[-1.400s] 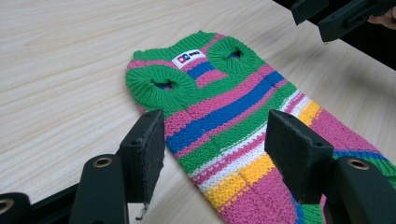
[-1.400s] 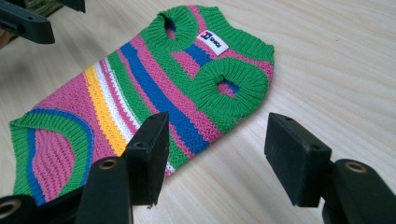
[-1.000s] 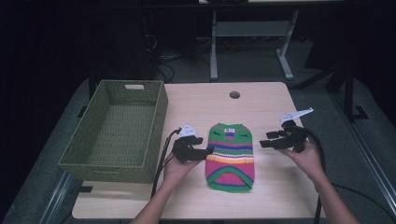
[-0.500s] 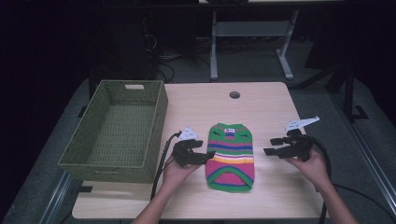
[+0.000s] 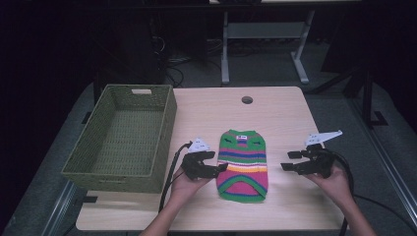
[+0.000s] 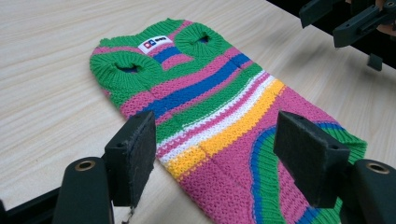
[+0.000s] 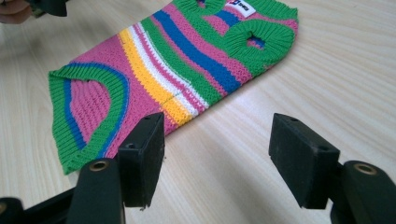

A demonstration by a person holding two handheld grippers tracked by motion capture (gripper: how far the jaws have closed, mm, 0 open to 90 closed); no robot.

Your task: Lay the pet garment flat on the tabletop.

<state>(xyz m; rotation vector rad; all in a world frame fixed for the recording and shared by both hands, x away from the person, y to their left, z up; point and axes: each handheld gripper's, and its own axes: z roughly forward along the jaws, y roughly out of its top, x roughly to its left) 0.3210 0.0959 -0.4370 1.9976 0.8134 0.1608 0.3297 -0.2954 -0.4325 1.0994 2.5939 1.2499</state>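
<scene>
The small striped knitted sweater in green, pink, blue and yellow [image 5: 243, 163] lies flat and unfolded on the light wooden table [image 5: 275, 115], nothing gripped, so the handling appears barely begun. The left gripper [image 6: 215, 158] has just been opening; its fingers [image 6: 133, 154] straddle the sweater's near edge without pressing. The right gripper [image 7: 217, 156] stands open and empty just beside the opposite edge; the green woven basket [image 5: 123, 137] stands beyond, empty.

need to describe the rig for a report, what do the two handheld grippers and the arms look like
Both the left gripper and right gripper are matte black with two flat rectangular jaws. Each carries a grey three-cornered plate on top and trails a black cable. The forearms are bare; no sleeves show.
</scene>
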